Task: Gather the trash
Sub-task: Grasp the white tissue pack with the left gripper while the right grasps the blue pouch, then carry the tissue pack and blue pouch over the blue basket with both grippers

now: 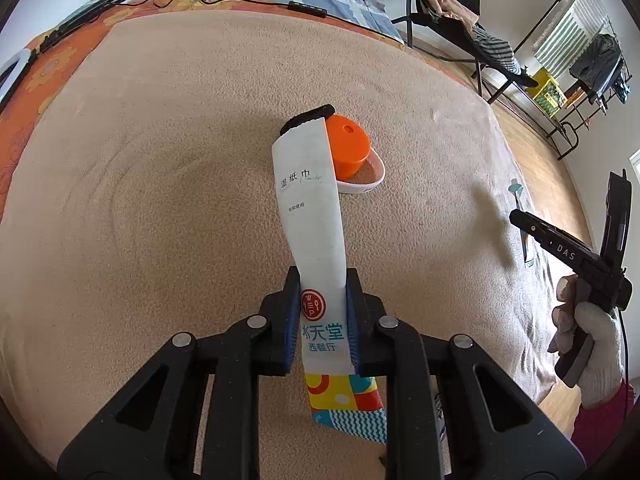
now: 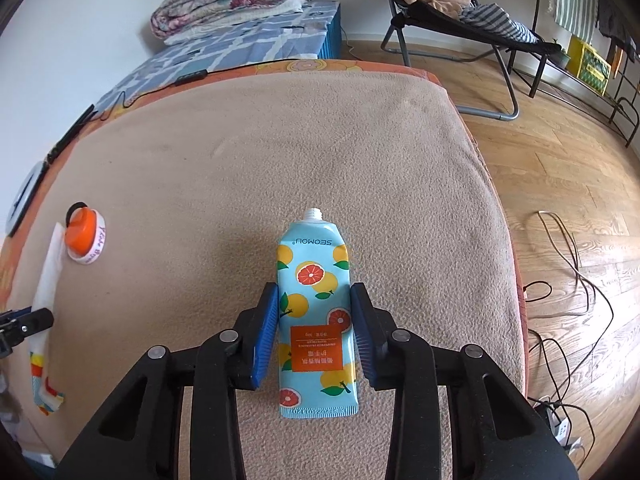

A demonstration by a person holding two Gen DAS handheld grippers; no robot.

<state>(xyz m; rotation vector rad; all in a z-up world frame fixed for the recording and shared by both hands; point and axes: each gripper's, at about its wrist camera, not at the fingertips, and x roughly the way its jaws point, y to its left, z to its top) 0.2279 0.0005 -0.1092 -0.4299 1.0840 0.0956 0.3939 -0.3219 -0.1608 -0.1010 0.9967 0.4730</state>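
Left wrist view: the left claw (image 1: 322, 320) is clamped on one wet-wipe packet (image 1: 314, 216) on the bed (image 1: 160, 160). Being limp, it could slide out when lifted. One orange lid (image 1: 348, 148) lies beyond.

Right wrist view: the right claw (image 2: 316, 332) brackets one hand-cream tube (image 2: 316, 312), near the middle; contact is unclear, so it may slip.

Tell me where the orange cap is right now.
The orange cap sits on a small white dish on the tan blanket, at the far left of the right wrist view, just beyond the far end of the wet-wipe packet.
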